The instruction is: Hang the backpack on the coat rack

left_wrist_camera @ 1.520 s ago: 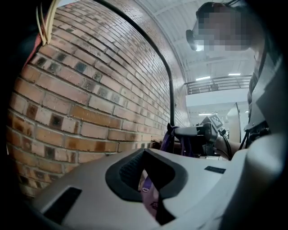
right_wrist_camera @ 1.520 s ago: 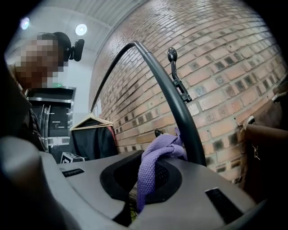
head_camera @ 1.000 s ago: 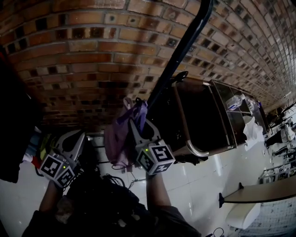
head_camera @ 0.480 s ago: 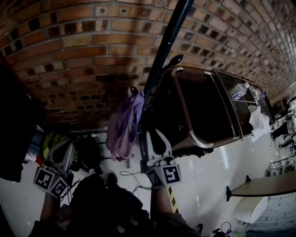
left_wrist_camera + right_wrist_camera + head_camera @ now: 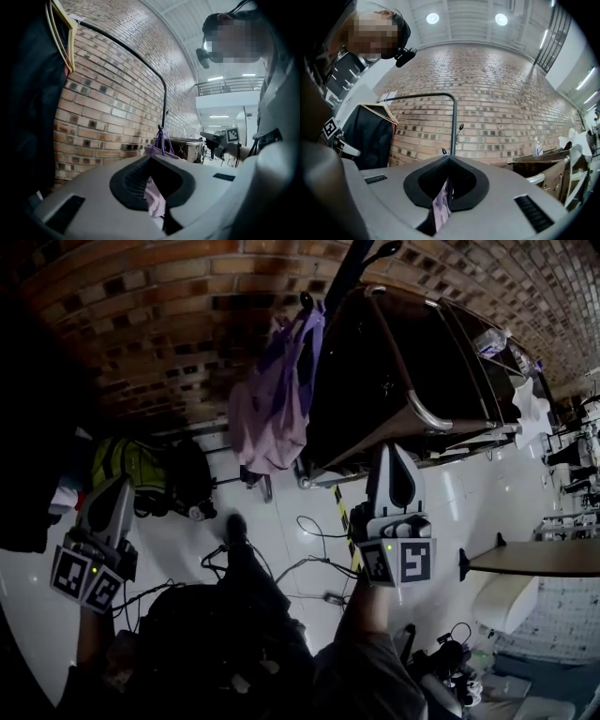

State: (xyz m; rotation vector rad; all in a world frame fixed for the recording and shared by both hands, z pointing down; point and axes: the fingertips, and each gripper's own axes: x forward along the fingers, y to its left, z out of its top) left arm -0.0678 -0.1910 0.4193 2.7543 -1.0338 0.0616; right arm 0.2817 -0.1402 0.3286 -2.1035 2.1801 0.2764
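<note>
Left gripper [image 5: 118, 486], right gripper [image 5: 394, 451], jaws together, one backpack [image 5: 272, 399] on one rack [image 5: 349, 268]

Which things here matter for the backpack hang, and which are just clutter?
Job: lilac backpack, coat rack, left gripper, right gripper.
Clutter: metal cart, floor cables, yellow-green bag, dark coat on hanger, water bottle.

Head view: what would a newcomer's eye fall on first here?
The purple backpack stands out most. It hangs by its strap from a hook of the black coat rack, in front of the brick wall. Lower in the picture, the left gripper and the right gripper point up toward it with their jaws together, both well apart from the bag.
</note>
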